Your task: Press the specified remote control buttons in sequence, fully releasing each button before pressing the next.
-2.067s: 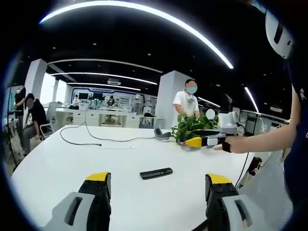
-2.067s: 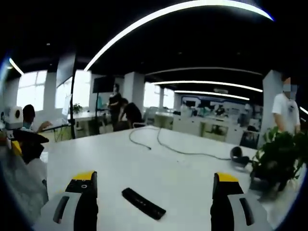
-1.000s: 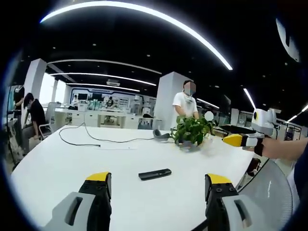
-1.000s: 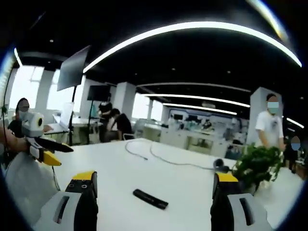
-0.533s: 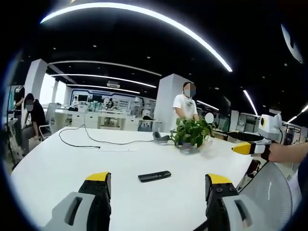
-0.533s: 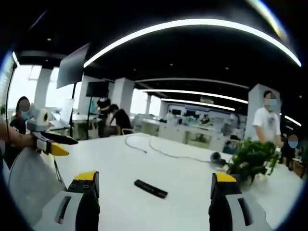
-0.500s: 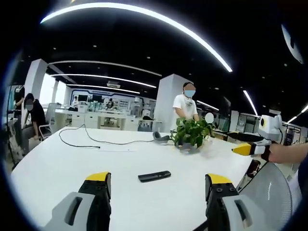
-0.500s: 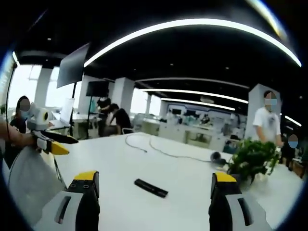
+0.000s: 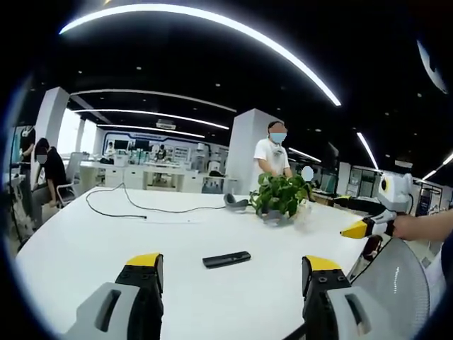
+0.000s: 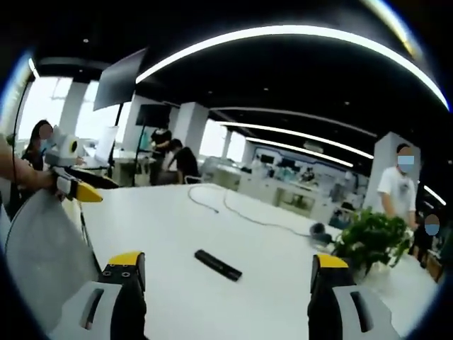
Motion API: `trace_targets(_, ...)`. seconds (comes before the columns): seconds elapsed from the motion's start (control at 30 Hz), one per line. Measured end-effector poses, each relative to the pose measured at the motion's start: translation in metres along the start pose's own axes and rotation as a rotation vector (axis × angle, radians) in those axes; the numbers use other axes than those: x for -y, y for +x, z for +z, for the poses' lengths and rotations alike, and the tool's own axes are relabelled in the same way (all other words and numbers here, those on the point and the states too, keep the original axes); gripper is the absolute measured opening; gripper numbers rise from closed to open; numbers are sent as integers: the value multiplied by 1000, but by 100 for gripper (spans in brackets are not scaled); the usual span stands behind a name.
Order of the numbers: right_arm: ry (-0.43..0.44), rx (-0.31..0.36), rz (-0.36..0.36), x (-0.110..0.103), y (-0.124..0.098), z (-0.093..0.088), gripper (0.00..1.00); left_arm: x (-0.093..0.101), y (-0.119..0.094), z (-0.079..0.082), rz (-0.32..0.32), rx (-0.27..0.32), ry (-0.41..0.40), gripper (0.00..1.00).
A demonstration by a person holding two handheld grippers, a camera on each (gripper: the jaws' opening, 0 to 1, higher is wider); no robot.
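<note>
A slim black remote control lies flat on the white table, well ahead of both grippers. My left gripper hovers near the table's front edge, open, nothing between its yellow-tipped jaws. My right gripper is open too and holds nothing. In the left gripper view the right gripper enters at the far right, held by a hand off the table's edge. In the right gripper view the left gripper appears at the far left.
A potted green plant stands at the table's far side, next to dark headphones. A black cable snakes across the table. A person in white stands behind the plant; others sit at desks further back. A mesh chair back is close by.
The right gripper has drawn back from over the table to beyond its edge and dipped slightly. The right view has shifted a little. The remote has stayed put.
</note>
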State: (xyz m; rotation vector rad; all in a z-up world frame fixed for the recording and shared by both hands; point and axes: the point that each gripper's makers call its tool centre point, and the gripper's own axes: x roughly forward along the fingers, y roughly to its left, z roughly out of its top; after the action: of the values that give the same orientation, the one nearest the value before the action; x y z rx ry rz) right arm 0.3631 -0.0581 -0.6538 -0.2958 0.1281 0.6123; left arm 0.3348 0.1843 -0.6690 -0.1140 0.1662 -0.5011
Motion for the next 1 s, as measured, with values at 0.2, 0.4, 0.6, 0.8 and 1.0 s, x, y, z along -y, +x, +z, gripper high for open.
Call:
trace_targets(0.2,72,-17,1,1,-3,-13,93,0,0,-1,1,-7,-3,84)
trace_targets(0.4,73,-45,51,-9,-2,-19,89,0,0,-1,0,-7,-1,84)
trace_targets(0.6,103,-94,86,-16,-1,-28,88,-3,0,-1,14,-1,-4,84)
trace_targets(0.8,134,-105,96,-14,-1,-32,83,-4,0,-1,18,-4,-2,84)
trace_targets(1.0,153,-89,92,-12,0,-31,84,-6,0,1,27,7,-9,84)
